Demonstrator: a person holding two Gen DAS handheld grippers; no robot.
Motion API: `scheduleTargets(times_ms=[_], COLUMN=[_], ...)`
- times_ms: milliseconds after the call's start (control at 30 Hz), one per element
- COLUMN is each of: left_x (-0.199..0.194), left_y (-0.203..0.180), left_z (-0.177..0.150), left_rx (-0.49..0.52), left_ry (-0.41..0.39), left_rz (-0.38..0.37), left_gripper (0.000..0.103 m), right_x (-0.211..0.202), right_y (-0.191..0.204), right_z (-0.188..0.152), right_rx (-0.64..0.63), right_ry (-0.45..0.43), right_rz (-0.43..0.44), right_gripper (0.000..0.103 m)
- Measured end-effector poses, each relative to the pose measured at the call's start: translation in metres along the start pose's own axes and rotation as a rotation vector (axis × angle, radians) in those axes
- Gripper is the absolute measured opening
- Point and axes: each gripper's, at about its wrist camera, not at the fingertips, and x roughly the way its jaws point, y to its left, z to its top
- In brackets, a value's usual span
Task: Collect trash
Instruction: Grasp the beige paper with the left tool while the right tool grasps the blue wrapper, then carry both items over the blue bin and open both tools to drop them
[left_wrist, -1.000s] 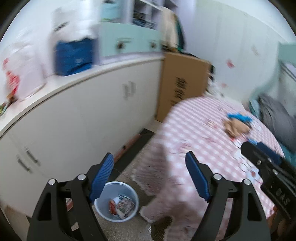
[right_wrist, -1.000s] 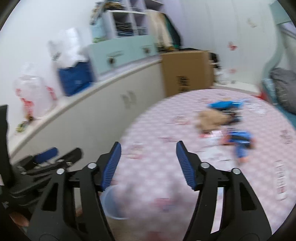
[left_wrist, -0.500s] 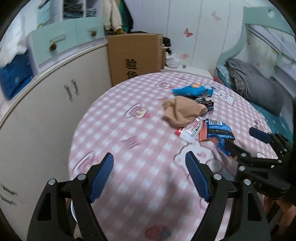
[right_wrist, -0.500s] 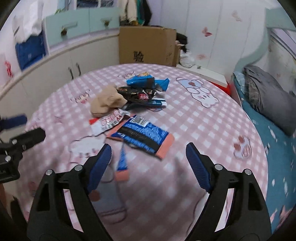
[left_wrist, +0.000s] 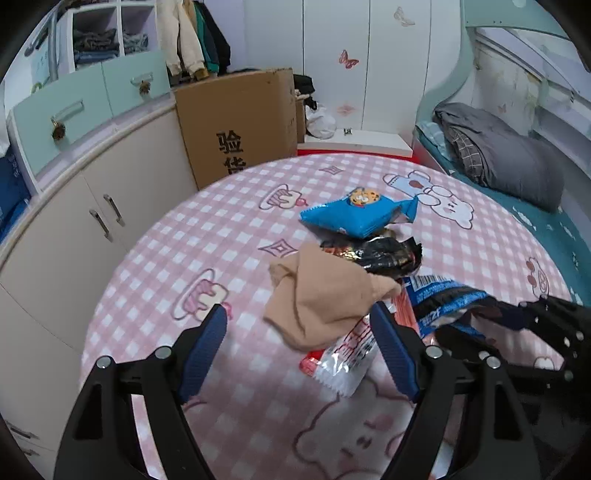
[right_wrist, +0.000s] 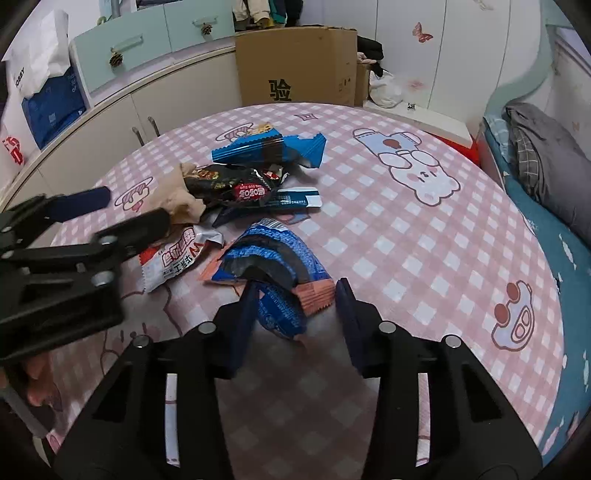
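Right wrist: right gripper (right_wrist: 295, 314) closing around blue wrapper (right_wrist: 273, 266) | left gripper (left_wrist: 299, 350) wide, closing, nothing gripped

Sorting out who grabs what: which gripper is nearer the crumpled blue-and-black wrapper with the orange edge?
Right. The right gripper has the crumpled blue-and-black wrapper between its closing jaws; the left gripper, also closing, sits beside it around the tan cloth.

Cardboard box (right_wrist: 295, 62): "验"; white bag (right_wrist: 35, 55): "OBBY".
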Motion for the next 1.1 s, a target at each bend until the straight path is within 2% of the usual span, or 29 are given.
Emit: scheduleTargets(times_ms=[33,100,133,200,267,400,600,800,967,1100], left_x=[0.002,0.009,0.01,0.011,0.008,-0.014,-0.062,-0.109,-0.143,-0.168], left_y=[-0.001,-0.003,-0.003,-0.004,-0.001,0.012,0.037,0.057,0.072,0.096], left_z=[0.001,0.002,0.002,0.001,0.0,-0.003,-0.008,-0.02,-0.036,-0.051], left_rx=[0.002,0.008,0.007,0.001,-0.008,-0.046,-0.099,-0.131,-0.139,-0.177], left_ry=[-0.002,0.02,0.03,0.045,0.048,-0.005,-0.084,-0.141,-0.174,-0.194], left_rz=[-0.009,-0.024,-0.035,-0.05,-0.04,-0.046,-0.039,-0.046,-0.044,-0.039], left_gripper=[0.064,0.034,0.028,0.002,0.002,0.001,0.001,0.001,0.001,0.001], right_x=[-0.001,-0.002,-0.002,-0.004,-0.008,-0.018,-0.033,-0.069,-0.099,-0.116], right_y=[0.001,0.001,0.001,0.0,0.0,-0.004,0.001,0.012,0.036,0.075], right_z=[0.0,-0.001,0.0,-0.001,-0.002,-0.002,-0.008,-0.01,-0.01,-0.008], right_rx=[0.0,0.003,0.004,0.011,0.018,0.033,0.052,0.07,0.067,0.024], right_ry=[-0.003,-0.005,-0.007,-0.017,-0.036,-0.081,-0.111,-0.171,-0.214,-0.236], right_rz=[0.006,0.018,0.019,0.023,0.022,0.018,0.038,0.066,0.12,0.176], right_gripper=[0.029,0.028,0.024,0.019,0.012,0.006,0.005,0.004,0.004,0.004])
